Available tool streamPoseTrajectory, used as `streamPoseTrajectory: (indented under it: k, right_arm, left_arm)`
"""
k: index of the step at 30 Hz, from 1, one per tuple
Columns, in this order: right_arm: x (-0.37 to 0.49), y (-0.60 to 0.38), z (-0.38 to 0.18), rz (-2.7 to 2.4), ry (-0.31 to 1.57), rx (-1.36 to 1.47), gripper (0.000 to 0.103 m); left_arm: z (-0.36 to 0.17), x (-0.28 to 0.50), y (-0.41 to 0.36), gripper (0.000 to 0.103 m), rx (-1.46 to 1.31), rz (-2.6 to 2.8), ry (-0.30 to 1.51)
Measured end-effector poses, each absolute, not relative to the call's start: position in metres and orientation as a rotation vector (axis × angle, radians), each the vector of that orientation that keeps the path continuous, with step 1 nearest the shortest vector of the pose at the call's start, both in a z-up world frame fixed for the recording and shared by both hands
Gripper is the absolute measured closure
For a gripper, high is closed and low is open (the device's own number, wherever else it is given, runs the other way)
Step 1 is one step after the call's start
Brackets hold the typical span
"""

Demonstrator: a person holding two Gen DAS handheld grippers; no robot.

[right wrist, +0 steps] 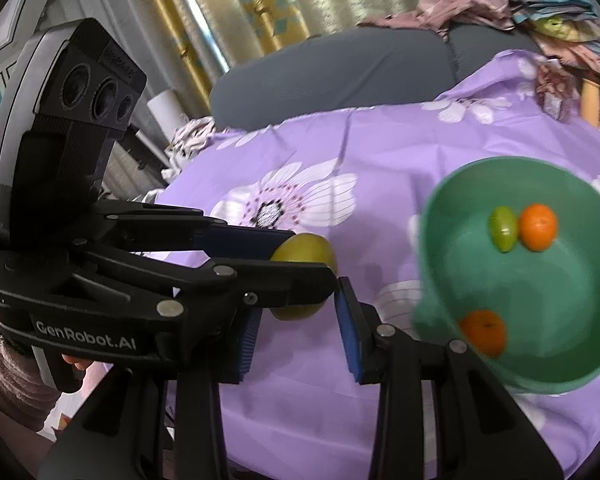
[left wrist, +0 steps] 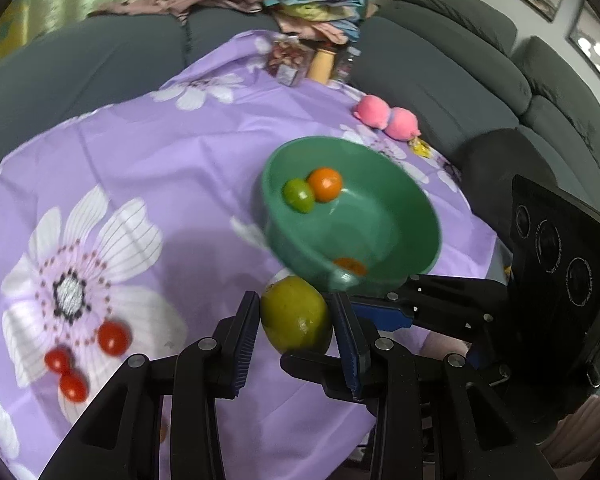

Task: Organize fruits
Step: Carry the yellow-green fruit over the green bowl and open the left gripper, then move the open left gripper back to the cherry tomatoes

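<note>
The task is partly done. The round green plastic bowl (left wrist: 412,220) on the counter (left wrist: 188,152), which is covered with a purple cloth printed with white flowers, already holds three pieces. A small green lime-like fruit (left wrist: 299,195) and a small round orange (left wrist: 325,184) touch each other on the far side of the bowl. A second small orange (left wrist: 350,266) lies by the near wall.

A fourth piece, the large yellow-green lemon-shaped fruit (left wrist: 296,320), is clenched between the blue pads of the left claw (left wrist: 294,300). It is off the cloth, just beside the bowl's near rim and not yet over the bowl. The step in hand looks like carrying this fruit to the bowl and dropping it in.

Three small red tomatoes (left wrist: 114,337) lie loose on the cloth, close together on a flower print and well apart from the bowl. If they count as fruit to be gathered, they are still left to do.

The right claw (right wrist: 300,304) grasps nothing. In its own view the pads stand a little apart with only the cloth and the held fruit showing beyond them. It sits close to the bowl's near rim, but I cannot tell whether a finger touches the rim.

The bowl looks blurred and tilted in both views, so I cannot say whether it sits flat.
</note>
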State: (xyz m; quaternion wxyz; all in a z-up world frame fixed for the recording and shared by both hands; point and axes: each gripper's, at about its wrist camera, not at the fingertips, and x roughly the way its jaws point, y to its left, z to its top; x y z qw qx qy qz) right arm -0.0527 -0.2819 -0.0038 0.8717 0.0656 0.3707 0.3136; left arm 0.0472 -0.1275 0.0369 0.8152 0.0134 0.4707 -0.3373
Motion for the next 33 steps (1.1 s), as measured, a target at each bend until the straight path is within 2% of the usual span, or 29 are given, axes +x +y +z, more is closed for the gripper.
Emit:
streamPoseTrajectory:
  k: [23, 29, 32, 33]
  right_arm:
    - [-0.037, -0.371, -0.012, 0.446, 0.717, 0.228, 0.066]
    - [-0.031, -0.371, -0.015, 0.441, 0.74, 0.223, 0.064]
    - [-0.032, -0.367, -0.015, 0.444, 0.745, 0.21, 0.059]
    - [-0.033, -0.365, -0.016, 0.447, 0.747, 0.208, 0.056]
  left_arm:
    - [0.033, 0.077, -0.228, 0.067, 0.109, -0.874, 1.042]
    - [0.025, 0.079, -0.228, 0.066, 0.09, -0.869, 1.068]
    - [0.026, 0.08, -0.221, 0.066, 0.086, -0.834, 1.067]
    - [0.027, 0.081, -0.218, 0.06, 0.085, -0.819, 1.063]
